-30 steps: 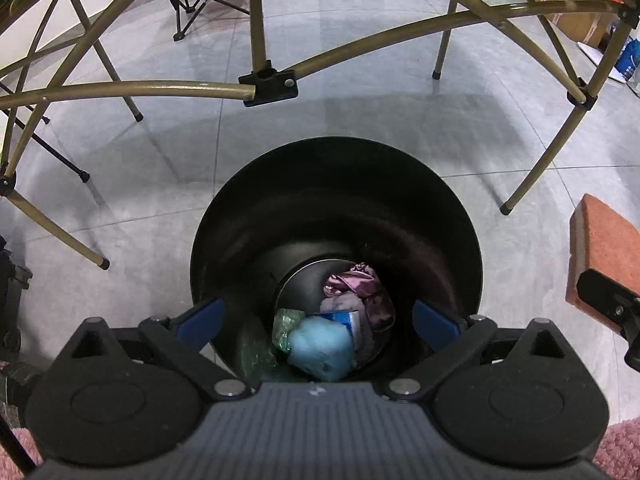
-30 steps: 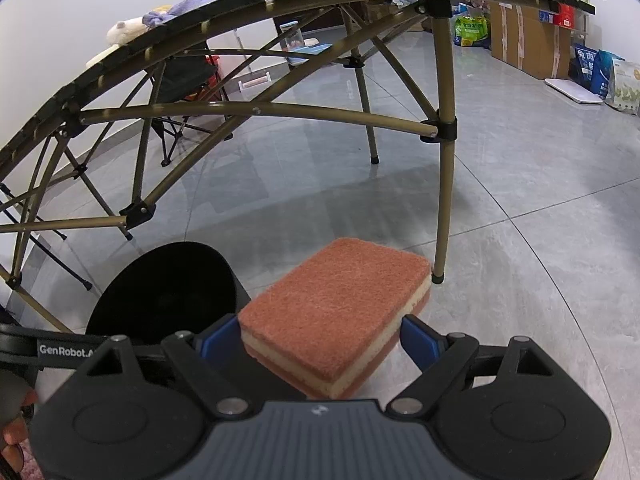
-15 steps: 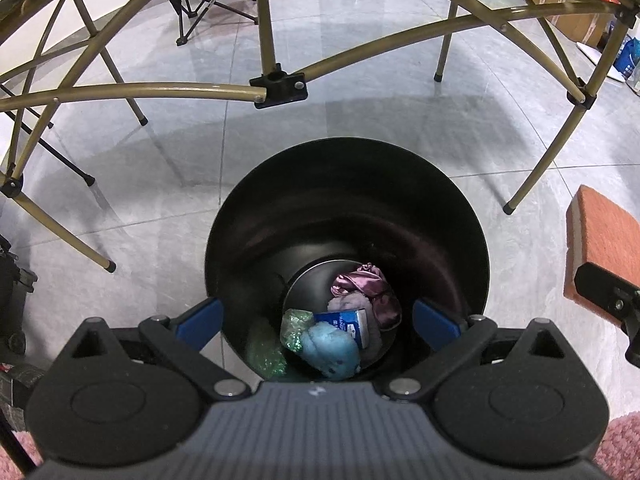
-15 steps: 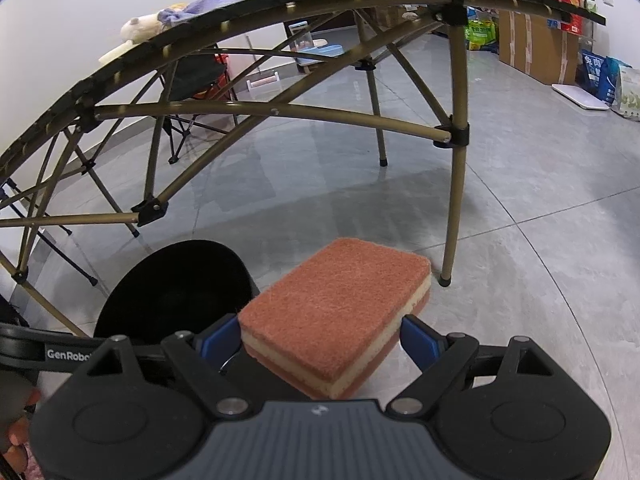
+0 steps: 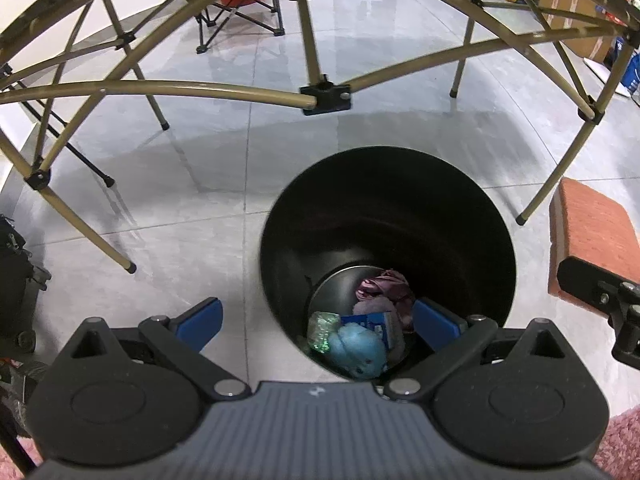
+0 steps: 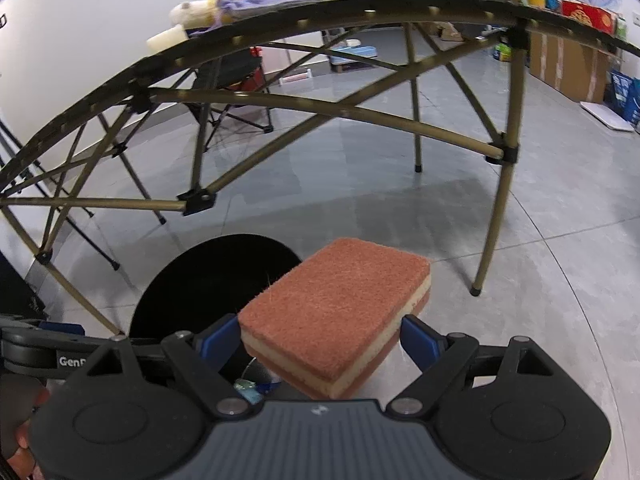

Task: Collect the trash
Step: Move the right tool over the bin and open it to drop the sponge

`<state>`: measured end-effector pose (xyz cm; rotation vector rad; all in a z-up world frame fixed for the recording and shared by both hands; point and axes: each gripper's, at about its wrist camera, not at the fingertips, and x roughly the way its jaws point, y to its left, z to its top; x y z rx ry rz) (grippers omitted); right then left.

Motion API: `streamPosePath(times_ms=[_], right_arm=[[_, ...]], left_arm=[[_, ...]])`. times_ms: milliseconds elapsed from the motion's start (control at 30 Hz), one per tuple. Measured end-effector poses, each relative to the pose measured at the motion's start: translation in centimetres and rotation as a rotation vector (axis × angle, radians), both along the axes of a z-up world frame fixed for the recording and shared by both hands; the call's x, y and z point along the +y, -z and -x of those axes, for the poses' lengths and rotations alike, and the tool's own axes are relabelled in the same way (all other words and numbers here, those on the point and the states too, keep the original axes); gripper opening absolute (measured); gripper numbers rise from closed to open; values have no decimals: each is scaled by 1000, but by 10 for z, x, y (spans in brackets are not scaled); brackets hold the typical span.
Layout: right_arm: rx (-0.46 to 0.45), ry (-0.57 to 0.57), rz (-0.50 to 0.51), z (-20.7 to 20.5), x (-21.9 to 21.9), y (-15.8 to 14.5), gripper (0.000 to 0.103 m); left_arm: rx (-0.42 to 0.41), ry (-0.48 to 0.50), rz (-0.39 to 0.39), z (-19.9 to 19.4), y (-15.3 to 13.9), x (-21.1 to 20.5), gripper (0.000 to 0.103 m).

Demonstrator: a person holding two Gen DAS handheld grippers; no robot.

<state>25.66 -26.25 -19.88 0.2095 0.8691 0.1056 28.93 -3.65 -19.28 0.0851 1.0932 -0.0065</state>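
Above the black trash bin [image 5: 384, 216], left gripper [image 5: 320, 322] with fingers spread and empty, right gripper [image 6: 320, 338] pinching an orange scrub sponge [image 6: 336, 316], crumpled trash [image 5: 360, 332] at bin bottom.

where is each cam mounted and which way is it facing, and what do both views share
Left wrist: sits on the left claw, looking steeply down into the black bin with trash; its own open blue fingers show.
Right wrist: sits on the right claw, facing forward and down over the floor under the folding table; its fingers grip the sponge, and skin shows at lower left.
Shared: bin, sponge, table frame.
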Motion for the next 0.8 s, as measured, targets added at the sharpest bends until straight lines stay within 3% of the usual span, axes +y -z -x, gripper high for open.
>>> streamPosePath(times_ms=[800], right_arm=[[81,-147,-9,-27,89,4,86]], left_arm=[[-29,-173,29,14,-9,89,103]])
